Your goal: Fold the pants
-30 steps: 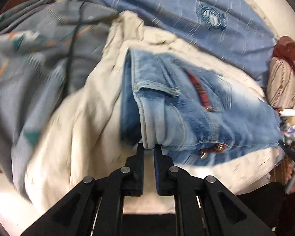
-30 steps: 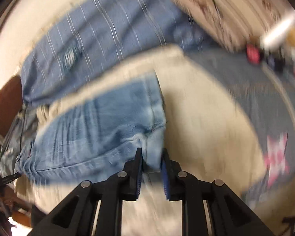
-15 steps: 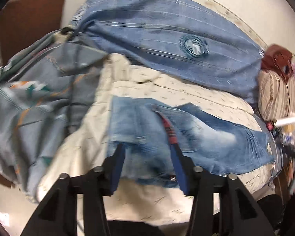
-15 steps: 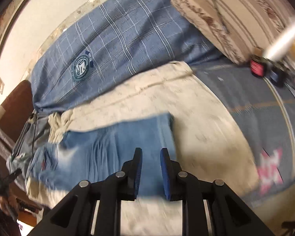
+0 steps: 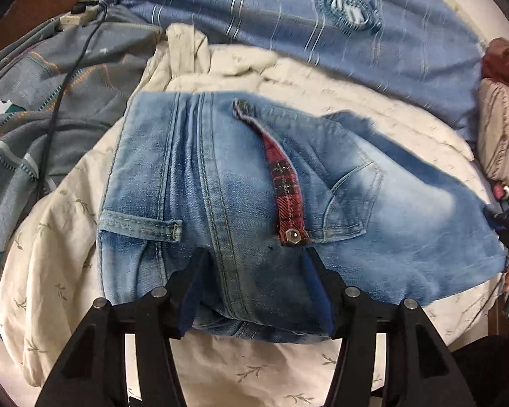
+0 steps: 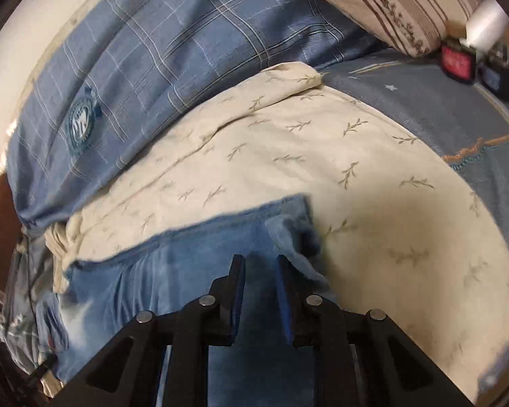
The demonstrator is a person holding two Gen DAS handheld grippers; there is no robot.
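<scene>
Jeans (image 5: pixel 220 183) laid flat on cream leaf-print sheet (image 5: pixel 68 264) of bed, waistband end w/ belt loop (image 5: pixel 142 227) and red plaid strip (image 5: pixel 285 183) facing left wrist cam, leg end toward right side of that view. Left gripper (image 5: pixel 254 254) over waistband edge, fingers (image 5: pixel 193 285) released and spread; have just been opening; denim seam runs between them but pads not pressing on it. Right gripper (image 6: pixel 259 261) over leg hem (image 6: pixel 288 230) per right wrist view, fingers (image 6: pixel 236 291) nearly clenched w/ narrow gap; denim seen below and beyond tips, nothing visibly pinched. Hem corner bunched just right of right fingers. Blue plaid cover (image 6: pixel 135 74) behind jeans, touching sheet. Grey patterned blanket (image 5: pixel 51 101) left of jeans w/ black cable (image 5: pixel 68 78) across it. Striped pillow (image 6: pixel 390 6) at far right of bed.
</scene>
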